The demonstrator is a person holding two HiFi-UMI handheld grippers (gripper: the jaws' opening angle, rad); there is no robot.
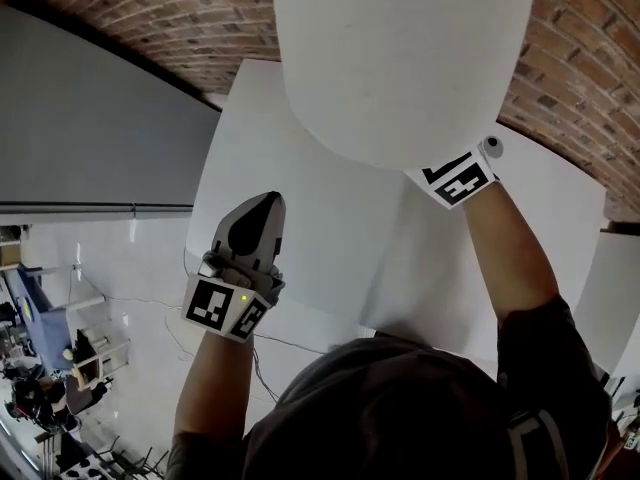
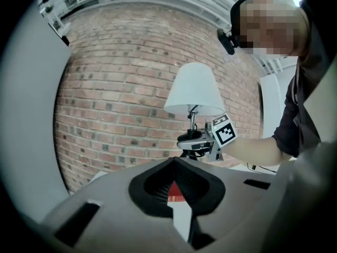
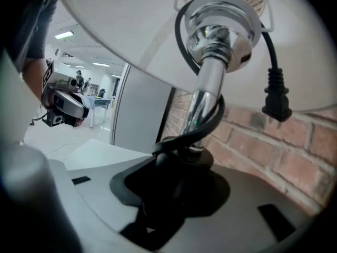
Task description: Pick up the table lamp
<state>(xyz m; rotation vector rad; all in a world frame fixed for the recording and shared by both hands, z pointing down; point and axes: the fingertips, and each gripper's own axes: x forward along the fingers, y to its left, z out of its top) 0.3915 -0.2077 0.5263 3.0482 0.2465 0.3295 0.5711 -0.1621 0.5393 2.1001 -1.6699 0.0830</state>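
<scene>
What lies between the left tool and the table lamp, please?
Nothing: in the left gripper view the stretch from the left tool to the table lamp is bare, with only brick wall behind.

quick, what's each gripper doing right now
left gripper: closed, nothing in it
right gripper: closed on the lamp, low on its metal stem

White desk (image 1: 300,208) stands against the brick wall (image 1: 150,18). A straight seam crosses its top, dividing it into left and right parts. Pale floor (image 1: 120,258) lies beside it, and a thin cable (image 1: 300,345) lies on that floor.
</scene>
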